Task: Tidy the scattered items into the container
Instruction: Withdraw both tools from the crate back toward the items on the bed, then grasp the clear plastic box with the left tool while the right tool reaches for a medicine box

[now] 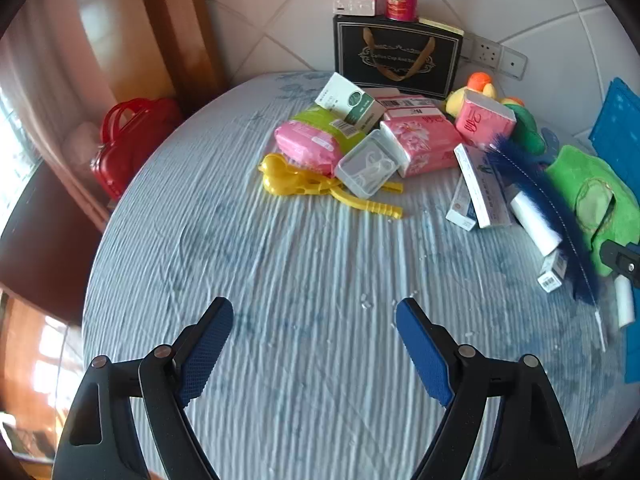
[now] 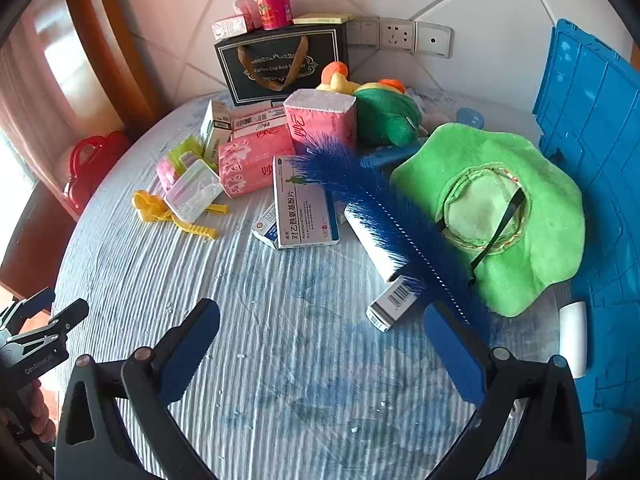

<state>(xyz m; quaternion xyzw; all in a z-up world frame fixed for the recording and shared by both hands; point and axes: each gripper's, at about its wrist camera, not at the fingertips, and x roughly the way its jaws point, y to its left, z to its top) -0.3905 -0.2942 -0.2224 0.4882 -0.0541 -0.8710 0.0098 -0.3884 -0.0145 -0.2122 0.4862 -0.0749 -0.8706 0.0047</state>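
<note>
Hovering over the striped cloth, the left gripper (image 1: 314,316) and right gripper (image 2: 322,322) gape wide, holding nothing; boxes (image 2: 306,208), blue brush (image 2: 384,216) and green hat (image 2: 504,216) lie beside the blue crate (image 2: 592,120)

Left gripper (image 1: 314,314) and right gripper (image 2: 322,318) both gape wide, empty

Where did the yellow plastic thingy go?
The yellow plastic tool lies on the blue striped cloth, left of the pile in both views, partly under the clear plastic box beside the pink packet.
</note>
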